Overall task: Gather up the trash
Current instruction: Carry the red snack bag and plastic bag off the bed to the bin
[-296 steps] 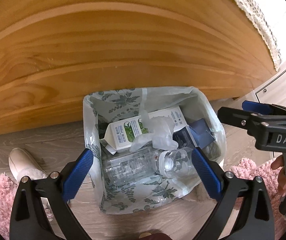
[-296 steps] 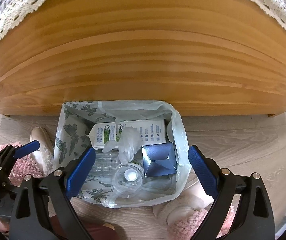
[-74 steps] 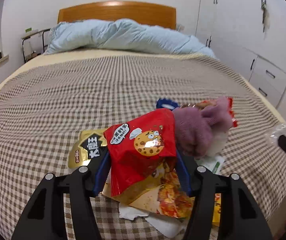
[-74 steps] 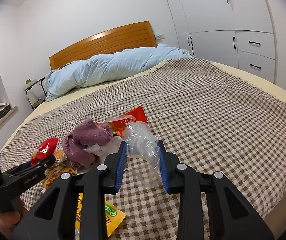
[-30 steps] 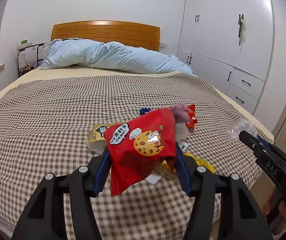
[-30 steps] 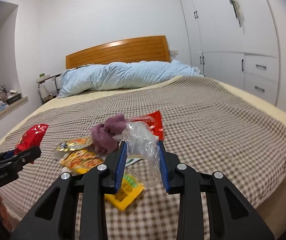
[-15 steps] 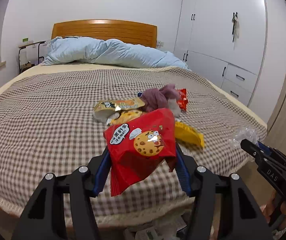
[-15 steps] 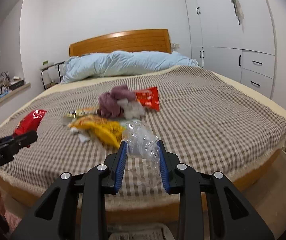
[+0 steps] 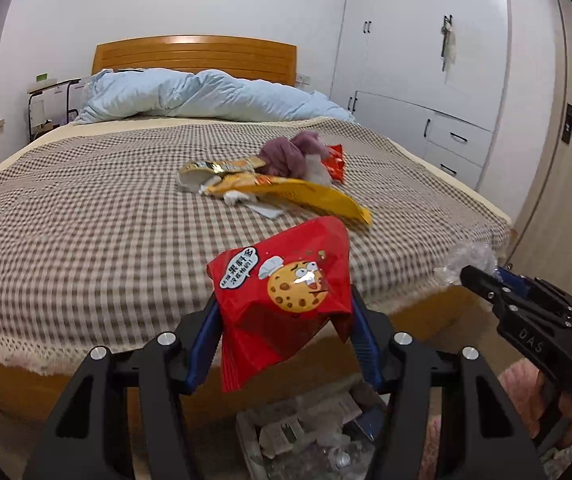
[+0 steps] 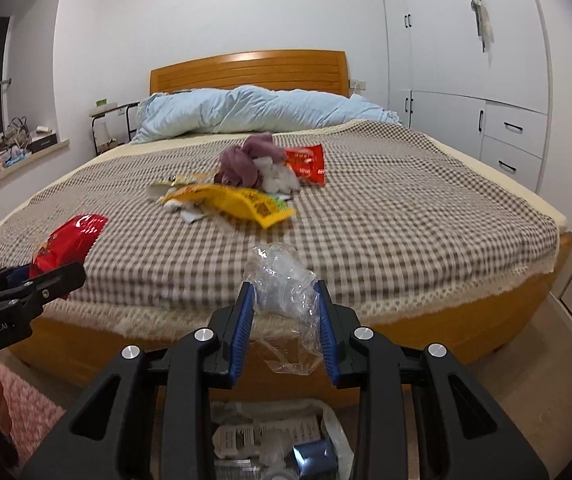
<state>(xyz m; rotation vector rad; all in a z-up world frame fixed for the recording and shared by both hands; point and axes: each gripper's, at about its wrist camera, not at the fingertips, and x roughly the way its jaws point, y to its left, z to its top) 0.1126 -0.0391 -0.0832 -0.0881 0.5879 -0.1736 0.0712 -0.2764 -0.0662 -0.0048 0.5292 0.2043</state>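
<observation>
Left gripper [image 9: 284, 320] is clamped on the red cookie bag [image 9: 282, 296], held just above the bin [image 9: 310, 440] at the foot of the bed [image 9: 86, 240]. Right gripper [image 10: 284, 324] pinches clear plastic [image 10: 286, 284] over the same bin [image 10: 278, 440]. Yellow wrapper [image 10: 242, 200], purple cloth [image 10: 246, 158] and another red bag [image 10: 306, 164] lie on the bed.

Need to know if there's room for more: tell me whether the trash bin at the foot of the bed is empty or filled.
Partly filled. The lined trash bin already holds a white carton and a blue box.
</observation>
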